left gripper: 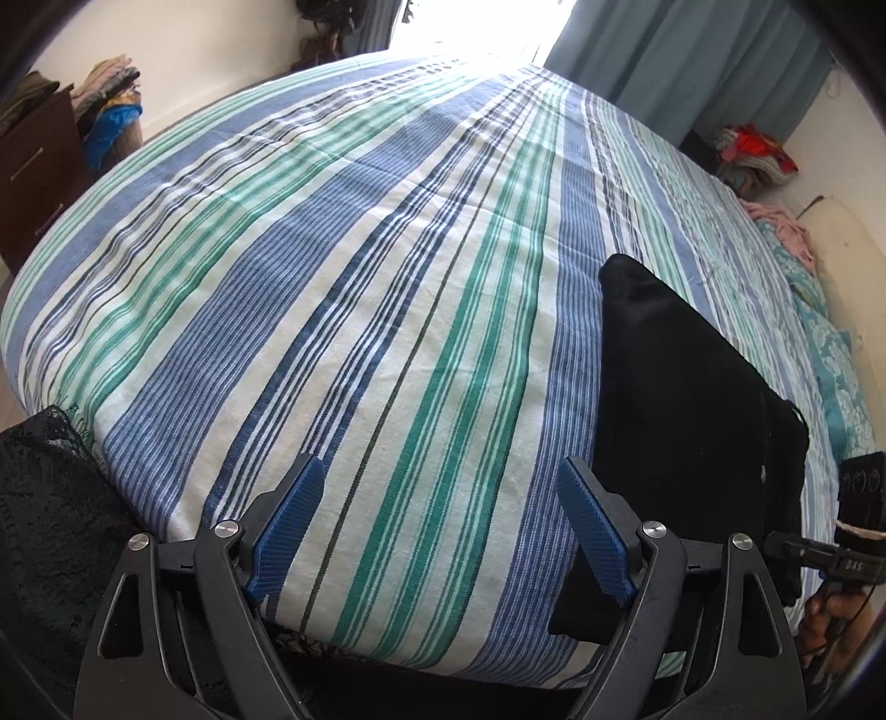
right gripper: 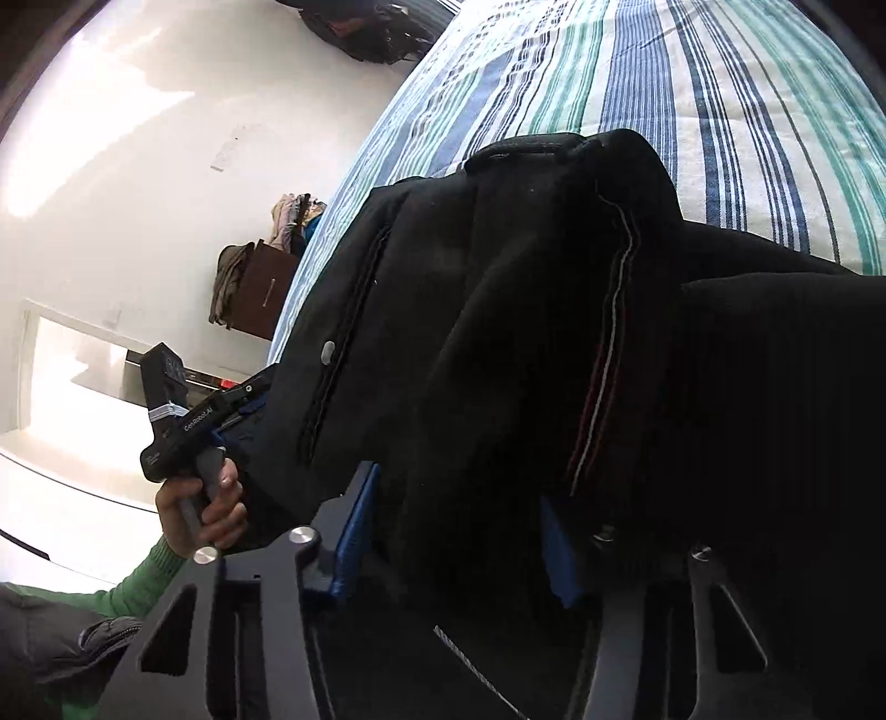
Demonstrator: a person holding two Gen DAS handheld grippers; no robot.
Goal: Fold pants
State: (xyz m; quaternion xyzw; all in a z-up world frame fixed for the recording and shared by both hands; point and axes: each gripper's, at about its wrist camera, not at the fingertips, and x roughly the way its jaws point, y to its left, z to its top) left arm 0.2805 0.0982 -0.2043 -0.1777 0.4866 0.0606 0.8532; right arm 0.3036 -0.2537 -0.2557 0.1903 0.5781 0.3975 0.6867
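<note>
1. A bed (left gripper: 343,288) with a blue, green and white striped cover fills the room.
2. Bright daylight pours through a window (left gripper: 470,27) beside blue curtains (left gripper: 692,61).
3. A dark wooden dresser (left gripper: 33,183) stands against white walls (right gripper: 138,166).

My pants (right gripper: 498,332) are black, with a thin red-and-white stripe along one seam and a pale button by the pocket slit; the bedspread (left gripper: 387,277) is striped in blue, navy, green, mint and white; both my grippers have black frames with blue textured pads (left gripper: 595,531); my sleeve (right gripper: 138,581) is bright green; curtain (left gripper: 692,55) is dull grey-blue; dresser (left gripper: 33,183) is dark brown with pale handles; the clothes pile (left gripper: 111,105) on it mixes pink, tan and bright blue; the far-corner pile (left gripper: 753,149) is red and orange; the pillow (left gripper: 830,343) at the right edge is teal with a white floral print; walls are white.
</note>
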